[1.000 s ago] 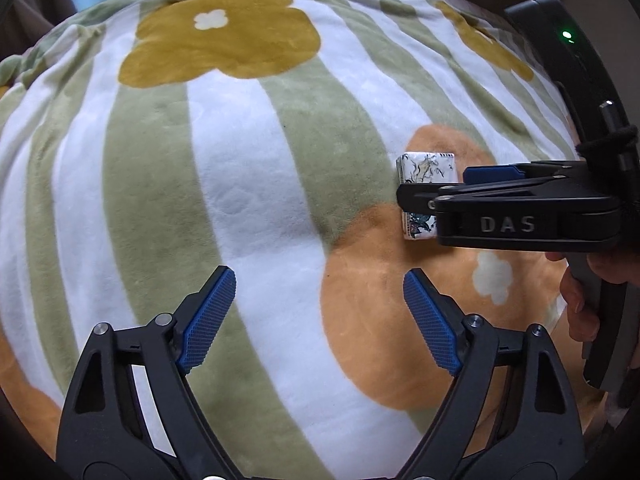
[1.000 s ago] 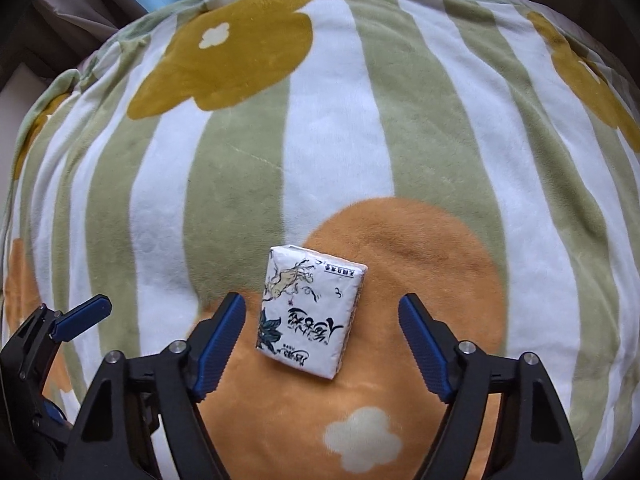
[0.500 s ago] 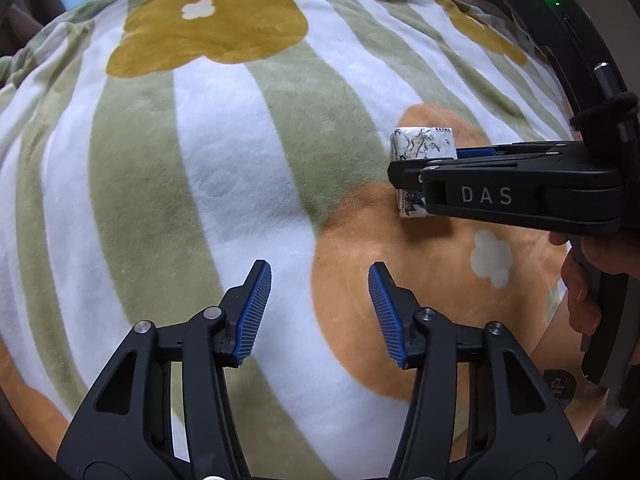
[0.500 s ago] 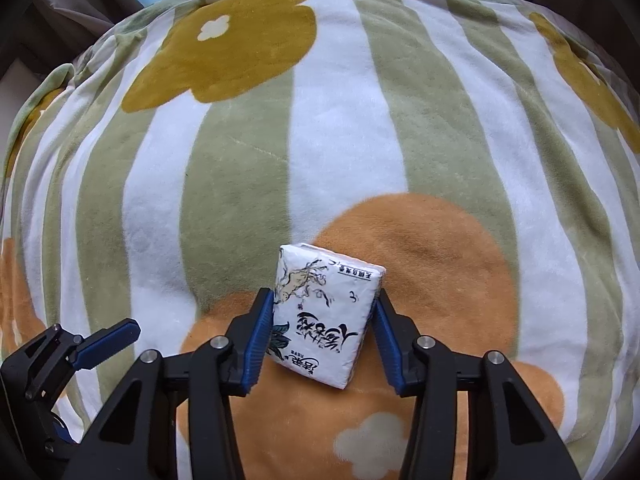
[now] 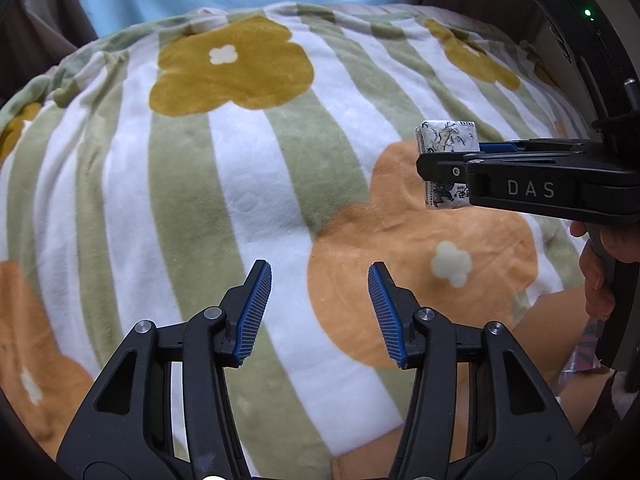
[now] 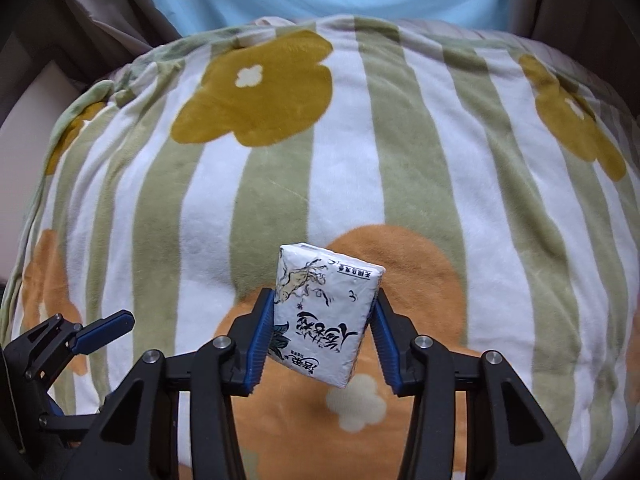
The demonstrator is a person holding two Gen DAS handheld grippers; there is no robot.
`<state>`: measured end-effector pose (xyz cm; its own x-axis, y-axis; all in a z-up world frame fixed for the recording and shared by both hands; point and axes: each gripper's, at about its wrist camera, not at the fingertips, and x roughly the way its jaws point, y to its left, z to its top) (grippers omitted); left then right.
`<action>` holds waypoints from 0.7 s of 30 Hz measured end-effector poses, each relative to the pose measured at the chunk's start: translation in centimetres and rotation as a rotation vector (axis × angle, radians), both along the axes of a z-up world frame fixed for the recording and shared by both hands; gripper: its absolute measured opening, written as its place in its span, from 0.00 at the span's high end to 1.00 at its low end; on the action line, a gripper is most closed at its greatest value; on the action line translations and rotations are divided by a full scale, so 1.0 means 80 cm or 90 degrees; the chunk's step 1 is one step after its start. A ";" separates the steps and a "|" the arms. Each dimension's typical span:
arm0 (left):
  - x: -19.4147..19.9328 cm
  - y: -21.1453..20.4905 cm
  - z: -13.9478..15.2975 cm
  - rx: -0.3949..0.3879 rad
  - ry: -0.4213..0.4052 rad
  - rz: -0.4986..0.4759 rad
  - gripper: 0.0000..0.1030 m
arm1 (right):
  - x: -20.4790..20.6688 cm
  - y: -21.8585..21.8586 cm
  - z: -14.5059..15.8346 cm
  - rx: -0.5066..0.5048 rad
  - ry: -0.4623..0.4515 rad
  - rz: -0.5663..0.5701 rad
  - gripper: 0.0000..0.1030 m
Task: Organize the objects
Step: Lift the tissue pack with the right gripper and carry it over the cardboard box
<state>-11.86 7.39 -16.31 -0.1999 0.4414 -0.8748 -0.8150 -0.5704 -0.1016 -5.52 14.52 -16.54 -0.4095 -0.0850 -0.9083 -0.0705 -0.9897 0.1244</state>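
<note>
L wrist view: left gripper [image 5: 320, 312] jaws narrowed since a sec ago, nothing between; we see tissue pack [image 5: 446, 140] now off blanket [image 5: 248, 184].

R wrist view: right gripper [image 6: 323, 332] clamped on pack, lifted; we judge pick done, placement next.

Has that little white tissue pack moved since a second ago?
Yes. The tissue pack, pinched by the right gripper, has been lifted off the blanket's orange flower, where it lay flat before.
</note>
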 end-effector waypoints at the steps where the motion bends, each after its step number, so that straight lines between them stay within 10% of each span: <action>1: 0.005 -0.003 0.009 0.002 0.007 0.002 0.54 | 0.001 -0.002 0.008 0.002 0.005 0.006 0.58; 21: 0.154 -0.086 0.126 0.042 0.037 0.098 0.54 | 0.162 0.019 0.145 0.013 0.083 0.087 0.58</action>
<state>0.45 0.54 -6.23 -0.3193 0.4576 -0.8298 -0.7240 -0.6828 -0.0980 7.41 16.01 -4.90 -0.5098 -0.1304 -0.8503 0.0806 -0.9913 0.1037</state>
